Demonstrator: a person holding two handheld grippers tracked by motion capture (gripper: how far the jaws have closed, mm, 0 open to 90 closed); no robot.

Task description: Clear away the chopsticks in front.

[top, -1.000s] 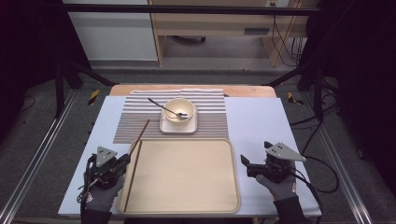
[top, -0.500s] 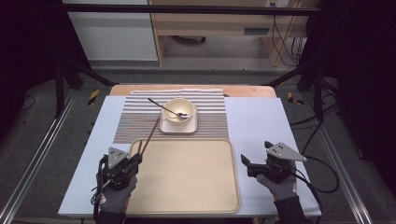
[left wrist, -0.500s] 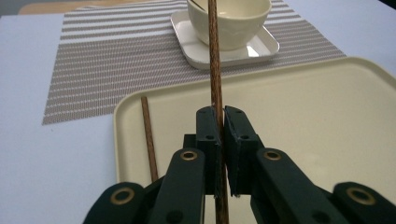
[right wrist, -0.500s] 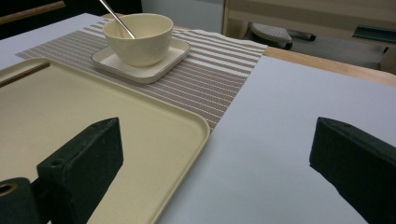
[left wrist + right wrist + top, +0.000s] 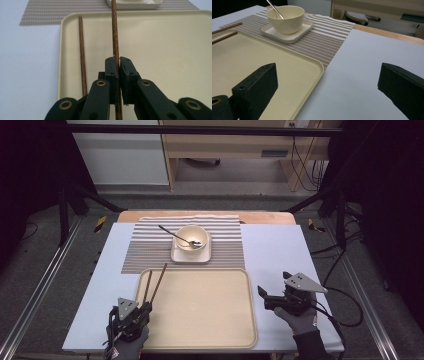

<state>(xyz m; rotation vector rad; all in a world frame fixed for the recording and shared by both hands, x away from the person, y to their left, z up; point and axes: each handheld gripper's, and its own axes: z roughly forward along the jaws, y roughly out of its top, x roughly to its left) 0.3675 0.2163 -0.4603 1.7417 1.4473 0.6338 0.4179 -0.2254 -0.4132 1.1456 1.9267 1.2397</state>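
Observation:
A brown chopstick (image 5: 115, 32) is held lengthwise between the pads of my left gripper (image 5: 118, 60), which is shut on it. The stick points toward the far end of the beige tray (image 5: 175, 50). A second chopstick (image 5: 81, 45) lies in the tray beside its left wall. In the high view the left gripper (image 5: 144, 308) is at the tray's (image 5: 210, 340) near left corner, and both chopsticks (image 5: 159, 281) reach toward the placemat. My right gripper (image 5: 272, 289) rests on the table right of the tray. Its jaws (image 5: 328, 72) stand wide open with nothing between them.
A cream bowl (image 5: 193, 237) with a metal spoon (image 5: 175, 234) in it sits on a square plate (image 5: 190, 256). The plate is on a striped placemat (image 5: 145, 247) beyond the tray. A white sheet (image 5: 275, 250) covers the table.
My left gripper has moved right and down with its chopstick, from beside the tray to over its left part. Two chopsticks now show apart. The right gripper has stayed in place.

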